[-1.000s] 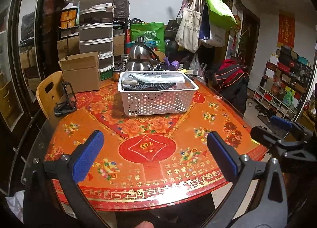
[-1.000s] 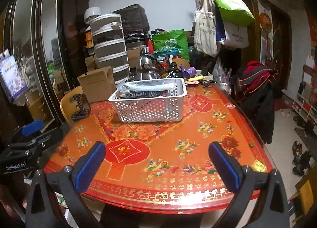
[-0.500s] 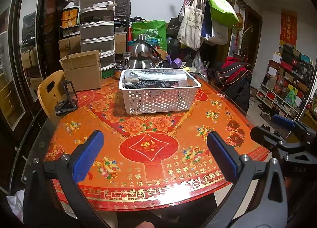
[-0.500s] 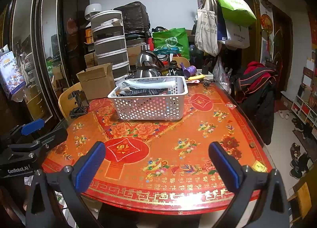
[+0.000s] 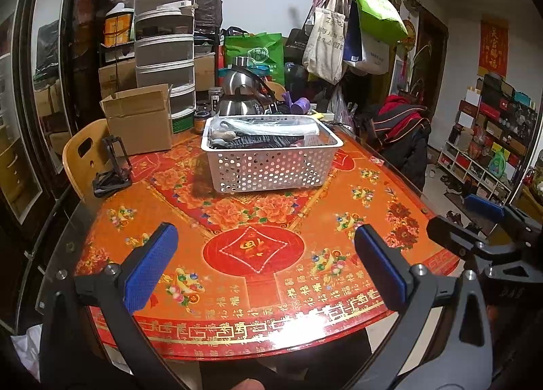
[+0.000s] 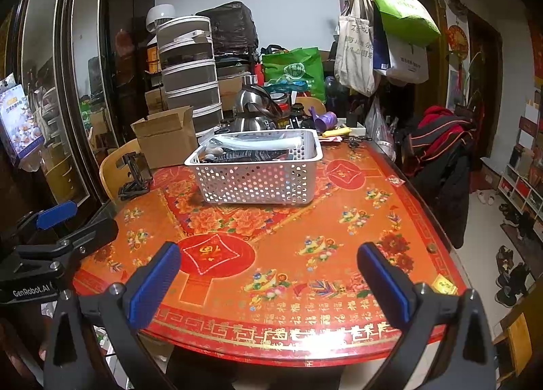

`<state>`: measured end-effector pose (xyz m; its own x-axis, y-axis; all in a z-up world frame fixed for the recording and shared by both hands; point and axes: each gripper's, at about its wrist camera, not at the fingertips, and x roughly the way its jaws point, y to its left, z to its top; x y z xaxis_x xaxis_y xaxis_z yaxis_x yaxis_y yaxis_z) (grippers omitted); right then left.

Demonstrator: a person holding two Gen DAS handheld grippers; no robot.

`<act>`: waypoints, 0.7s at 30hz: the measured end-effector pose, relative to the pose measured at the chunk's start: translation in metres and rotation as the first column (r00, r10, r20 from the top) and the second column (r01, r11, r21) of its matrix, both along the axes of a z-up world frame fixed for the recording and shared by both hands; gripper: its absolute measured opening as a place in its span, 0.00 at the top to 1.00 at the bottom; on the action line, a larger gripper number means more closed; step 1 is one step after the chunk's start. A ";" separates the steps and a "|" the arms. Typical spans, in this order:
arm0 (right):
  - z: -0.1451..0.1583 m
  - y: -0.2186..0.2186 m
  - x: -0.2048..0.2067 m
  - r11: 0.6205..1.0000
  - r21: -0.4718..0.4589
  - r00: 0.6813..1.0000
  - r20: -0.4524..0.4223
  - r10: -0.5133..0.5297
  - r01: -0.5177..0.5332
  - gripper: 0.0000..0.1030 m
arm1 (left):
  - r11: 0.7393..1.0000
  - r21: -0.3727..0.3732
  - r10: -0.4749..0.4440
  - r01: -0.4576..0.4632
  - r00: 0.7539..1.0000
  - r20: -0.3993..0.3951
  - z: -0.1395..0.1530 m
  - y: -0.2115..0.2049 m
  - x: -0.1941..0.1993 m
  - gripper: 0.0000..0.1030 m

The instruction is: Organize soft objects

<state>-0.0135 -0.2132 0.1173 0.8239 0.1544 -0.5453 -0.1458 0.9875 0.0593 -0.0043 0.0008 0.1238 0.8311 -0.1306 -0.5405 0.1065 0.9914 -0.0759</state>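
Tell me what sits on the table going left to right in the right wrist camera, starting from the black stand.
Black stand → cardboard box → white basket holding dark soft items → small red sticker by the table's right edge.

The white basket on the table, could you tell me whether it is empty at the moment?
No, the white perforated basket holds dark striped fabric and a clear plastic bag.
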 end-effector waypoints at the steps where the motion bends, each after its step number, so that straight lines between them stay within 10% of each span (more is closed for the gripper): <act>1: 0.000 -0.001 0.001 1.000 0.001 1.000 0.000 -0.001 0.001 0.00 | 1.000 0.000 0.000 0.000 1.000 0.000 -0.001 0.000 0.000 0.00; 21: -0.002 -0.001 -0.001 1.000 -0.018 1.000 0.007 0.000 0.000 0.00 | 1.000 0.002 -0.002 0.002 1.000 -0.004 -0.005 0.000 0.002 0.00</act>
<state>-0.0143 -0.2140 0.1158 0.8276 0.1444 -0.5424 -0.1461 0.9884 0.0402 -0.0028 0.0004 0.1192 0.8286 -0.1313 -0.5441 0.1081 0.9913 -0.0747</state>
